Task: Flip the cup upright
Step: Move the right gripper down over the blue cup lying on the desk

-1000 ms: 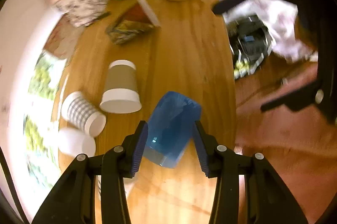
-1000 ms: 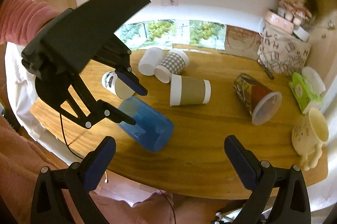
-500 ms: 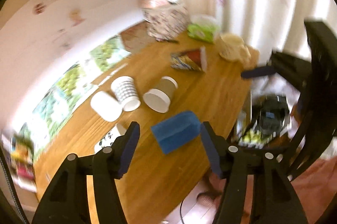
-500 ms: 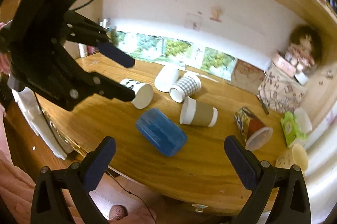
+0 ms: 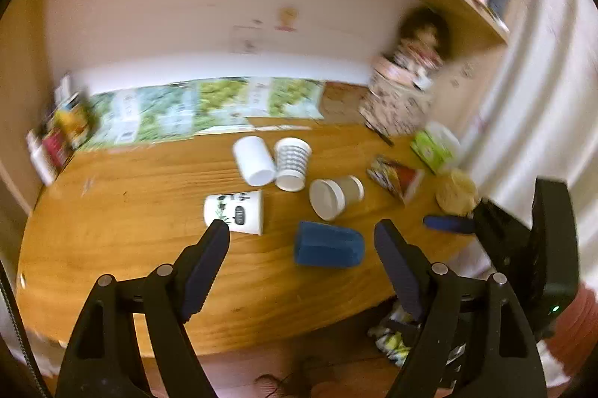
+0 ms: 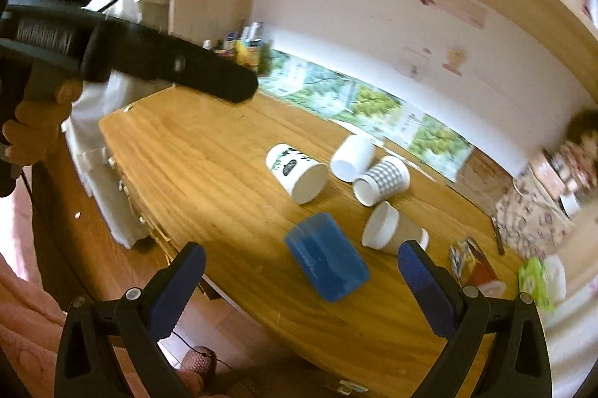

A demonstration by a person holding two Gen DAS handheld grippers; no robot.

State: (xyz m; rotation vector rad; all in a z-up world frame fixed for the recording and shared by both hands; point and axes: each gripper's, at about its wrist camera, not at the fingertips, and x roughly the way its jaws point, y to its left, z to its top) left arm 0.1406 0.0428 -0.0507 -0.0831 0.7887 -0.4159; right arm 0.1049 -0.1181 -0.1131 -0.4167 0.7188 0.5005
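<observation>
blue cup (image 5: 329, 244): lying on its side on the wooden table (image 5: 130, 211), near the front edge, nothing touching it. In the right wrist view (image 6: 327, 258) it's see-through blue plastic and sits between that gripper's two fingers in the frame, but further out on the table.
left gripper (image 5: 302, 258): fingers spread wide, holding nothing, hanging back off the table edge with the blue cup ahead of it.
right gripper (image 6: 299, 282): also spread wide and empty, off the front edge of the table. One of its blue pads pokes into the left view at the right side.
printed white cup (image 5: 234, 211): on its side just left of the blue one, not touching.
brown sleeved cup (image 5: 335, 197): on its side just behind the blue cup, white base facing the left camera.
plain white cup (image 5: 254, 160) + checked cup (image 5: 292, 163): side by side further back, both tipped over, look like they touch.
far right stuff: a colourful foil-looking cup (image 5: 395, 176) on its side, a green tissue pack (image 5: 433, 147), and a doll (image 5: 418, 50) on a patterned box, all pretty blurry.
</observation>
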